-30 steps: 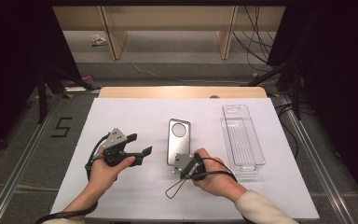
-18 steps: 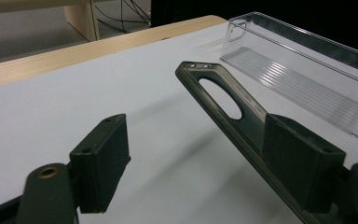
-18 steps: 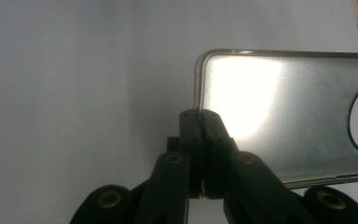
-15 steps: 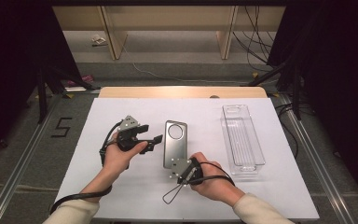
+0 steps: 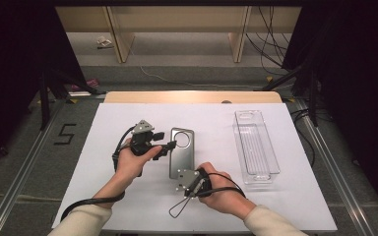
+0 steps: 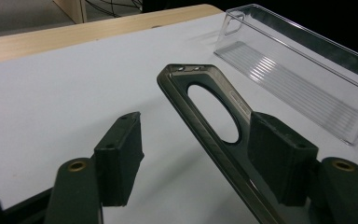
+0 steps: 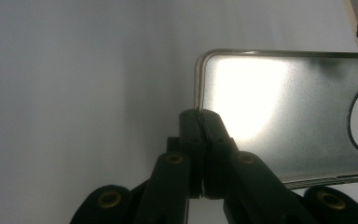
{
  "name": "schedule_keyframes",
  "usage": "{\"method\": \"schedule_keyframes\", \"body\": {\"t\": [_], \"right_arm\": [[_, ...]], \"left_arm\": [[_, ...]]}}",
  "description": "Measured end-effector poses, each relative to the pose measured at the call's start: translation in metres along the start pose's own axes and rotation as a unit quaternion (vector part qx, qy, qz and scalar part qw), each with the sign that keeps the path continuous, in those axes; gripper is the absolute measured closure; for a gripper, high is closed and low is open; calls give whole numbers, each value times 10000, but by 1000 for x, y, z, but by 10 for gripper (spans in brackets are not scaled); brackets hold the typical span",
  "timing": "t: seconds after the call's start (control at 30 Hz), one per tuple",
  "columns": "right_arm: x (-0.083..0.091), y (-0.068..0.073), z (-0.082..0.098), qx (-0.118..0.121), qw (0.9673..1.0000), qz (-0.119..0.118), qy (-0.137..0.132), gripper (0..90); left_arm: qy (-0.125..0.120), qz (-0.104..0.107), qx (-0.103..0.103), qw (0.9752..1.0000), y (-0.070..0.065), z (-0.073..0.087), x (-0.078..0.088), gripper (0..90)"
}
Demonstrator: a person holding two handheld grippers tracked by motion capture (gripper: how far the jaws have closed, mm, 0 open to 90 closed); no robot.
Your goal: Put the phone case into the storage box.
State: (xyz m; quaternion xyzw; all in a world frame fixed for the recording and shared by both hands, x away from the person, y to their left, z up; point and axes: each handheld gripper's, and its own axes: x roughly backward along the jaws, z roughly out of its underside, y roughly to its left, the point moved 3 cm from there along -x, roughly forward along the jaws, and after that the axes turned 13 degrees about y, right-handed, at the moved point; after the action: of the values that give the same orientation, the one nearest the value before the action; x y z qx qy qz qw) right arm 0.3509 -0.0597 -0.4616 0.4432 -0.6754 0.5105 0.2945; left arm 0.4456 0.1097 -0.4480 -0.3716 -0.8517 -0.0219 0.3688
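At mid-table, the phone case (image 5: 181, 152) is lying near the person, well apart from the clear tray (image 5: 256, 145). Since 1 second ago the left gripper (image 5: 166, 145) is coming across to the case's far end, its jaws closing around the edge by the round hole; the pads are not yet pressing. The right gripper (image 7: 199, 121) is staying clenched on the near edge. A 2-handed lift looks likely. Whether the case is already off the table is hard to judge.

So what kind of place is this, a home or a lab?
Likely a lab recording bench: a white table inside a black-curtained metal frame, loose cables on the floor, a taped numeral 5.
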Motion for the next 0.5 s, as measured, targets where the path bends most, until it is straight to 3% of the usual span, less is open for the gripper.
{"method": "schedule_keyframes", "body": {"t": [0.5], "right_arm": [[1,2,-4,121,9999,85,-12,896]], "left_arm": [[8,272,312,9991,1,0,-2,473]]}}
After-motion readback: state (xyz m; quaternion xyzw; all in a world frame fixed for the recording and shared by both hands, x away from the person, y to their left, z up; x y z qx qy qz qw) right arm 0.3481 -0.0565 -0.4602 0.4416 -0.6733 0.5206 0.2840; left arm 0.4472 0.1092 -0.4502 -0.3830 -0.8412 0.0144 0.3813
